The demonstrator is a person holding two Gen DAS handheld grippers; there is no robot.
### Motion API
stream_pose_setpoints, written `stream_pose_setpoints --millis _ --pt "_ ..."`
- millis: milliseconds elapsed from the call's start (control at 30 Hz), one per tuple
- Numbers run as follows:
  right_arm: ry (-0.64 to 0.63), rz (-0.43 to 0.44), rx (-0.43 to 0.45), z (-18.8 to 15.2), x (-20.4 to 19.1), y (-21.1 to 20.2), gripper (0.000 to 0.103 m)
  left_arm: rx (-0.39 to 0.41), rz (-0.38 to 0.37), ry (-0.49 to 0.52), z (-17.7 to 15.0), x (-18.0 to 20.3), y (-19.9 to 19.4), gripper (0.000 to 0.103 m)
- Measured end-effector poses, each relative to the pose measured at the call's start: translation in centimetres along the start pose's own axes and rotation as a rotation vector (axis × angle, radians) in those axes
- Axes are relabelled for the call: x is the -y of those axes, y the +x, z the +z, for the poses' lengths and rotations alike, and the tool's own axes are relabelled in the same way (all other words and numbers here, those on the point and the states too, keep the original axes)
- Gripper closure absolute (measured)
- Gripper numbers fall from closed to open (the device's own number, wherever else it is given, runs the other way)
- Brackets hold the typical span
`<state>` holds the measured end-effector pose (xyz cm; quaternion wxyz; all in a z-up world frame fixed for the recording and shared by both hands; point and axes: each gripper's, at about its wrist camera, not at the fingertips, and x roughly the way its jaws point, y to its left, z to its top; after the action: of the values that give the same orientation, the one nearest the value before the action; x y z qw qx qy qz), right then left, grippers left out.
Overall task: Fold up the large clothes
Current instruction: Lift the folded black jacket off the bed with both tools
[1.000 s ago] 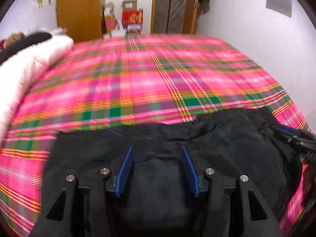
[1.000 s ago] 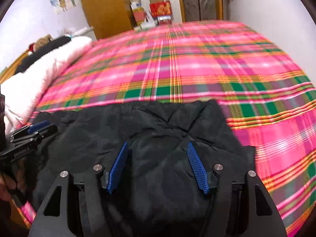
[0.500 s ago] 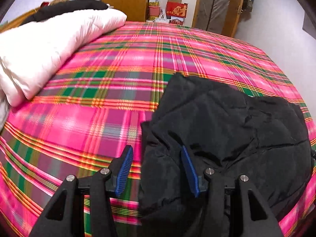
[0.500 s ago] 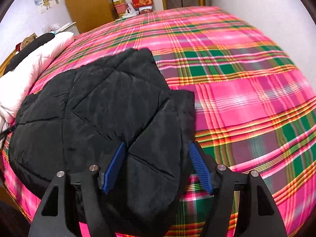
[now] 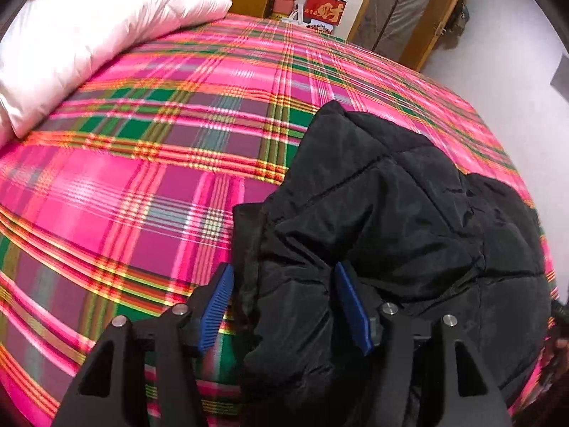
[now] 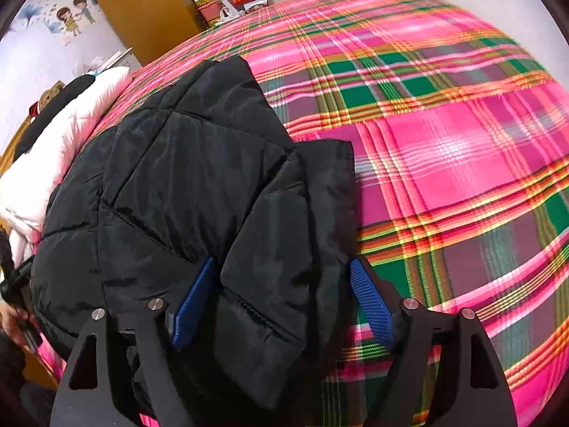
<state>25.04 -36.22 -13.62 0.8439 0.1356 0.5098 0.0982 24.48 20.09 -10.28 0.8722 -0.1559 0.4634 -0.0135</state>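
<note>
Big bed (image 5: 149, 185) under a loud pink, green and orange plaid cover, filling most of both views. White puffy duvet (image 5: 92, 28) bunched at 10 o'clock. Orange-brown wooden wardrobe (image 6: 142, 7) at 11, cartoon kid stickers (image 6: 73, 14) on the pale wall next to it. Stacked cardboard boxes and a red box (image 5: 325, 10) with gold lettering at 12. Wood-framed door (image 5: 409, 14) around 1, plain white wall (image 5: 498, 71) beyond it.
</note>
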Motion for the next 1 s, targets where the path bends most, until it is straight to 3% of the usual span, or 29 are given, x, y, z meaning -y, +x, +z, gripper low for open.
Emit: stream_pose_setpoints --millis 233,433,733,1000 --pt "0.071 0.049 -0.047 -0.6 0.9 0.3 0.026 -0.051 -0.121 -0.12 -0.8 -1.9 0.9 0.034" --pt "0.12 0.127 -0.086 -1.5 1.9 0.9 0.026 -0.1 -0.194 -0.137 -2.1 -2.2 1.7 0.031" --pt "0.065 0.153 -0.081 0.3 1.5 2.7 0.025 -0.101 -0.201 -0.105 0.1 -1.1 3.8 0.024" --pt "0.062 0.198 -0.075 0.3 1.0 2.6 0.044 -0.099 -0.205 -0.089 0.4 -0.9 3.8 0.031"
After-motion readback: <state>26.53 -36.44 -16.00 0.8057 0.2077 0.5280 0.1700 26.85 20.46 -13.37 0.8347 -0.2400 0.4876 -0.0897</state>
